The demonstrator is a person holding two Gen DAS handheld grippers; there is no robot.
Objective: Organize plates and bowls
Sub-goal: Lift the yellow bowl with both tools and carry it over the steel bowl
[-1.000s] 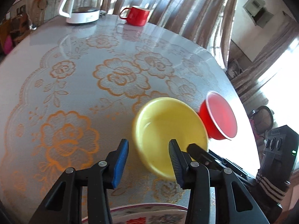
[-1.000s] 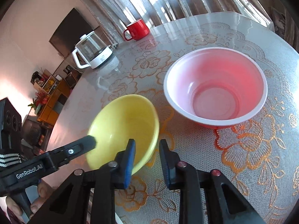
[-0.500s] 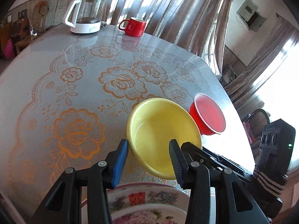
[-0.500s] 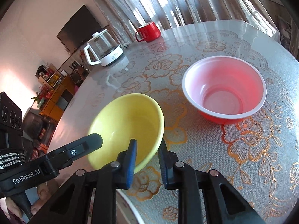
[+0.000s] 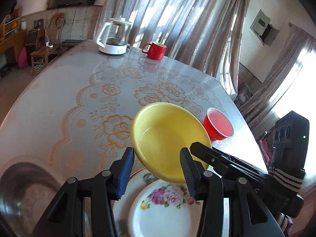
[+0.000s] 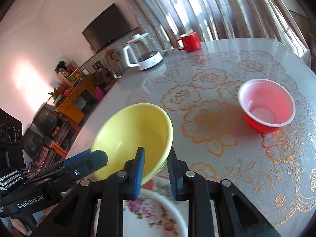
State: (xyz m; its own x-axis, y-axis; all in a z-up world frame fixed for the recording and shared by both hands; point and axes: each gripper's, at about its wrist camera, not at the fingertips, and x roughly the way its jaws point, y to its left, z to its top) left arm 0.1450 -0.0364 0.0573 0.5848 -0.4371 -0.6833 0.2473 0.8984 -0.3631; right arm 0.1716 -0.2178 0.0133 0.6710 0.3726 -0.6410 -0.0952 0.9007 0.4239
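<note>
A yellow bowl (image 5: 167,136) hangs tilted above the table, over a stack of flowered plates (image 5: 164,213) at the near edge. My right gripper (image 6: 155,169) is shut on the bowl's near rim (image 6: 156,169), one pad inside and one outside. My left gripper (image 5: 156,169) has its jaws opening. The bowl's near edge sits between its fingers, and the pads stand clear of it. A red bowl (image 6: 266,106) with a white inside rests alone on the tablecloth, farther off to the right.
On the table's far side stand a glass kettle (image 5: 115,37) on a white base and a red mug (image 5: 156,50). The round table (image 5: 69,98) has a floral lace cloth. Its edge drops off just beyond the red bowl (image 5: 219,126).
Both grippers rose and drew back toward the near edge, carrying the yellow bowl off the table. The flowered plates came into view beneath it. The red bowl stayed put.
</note>
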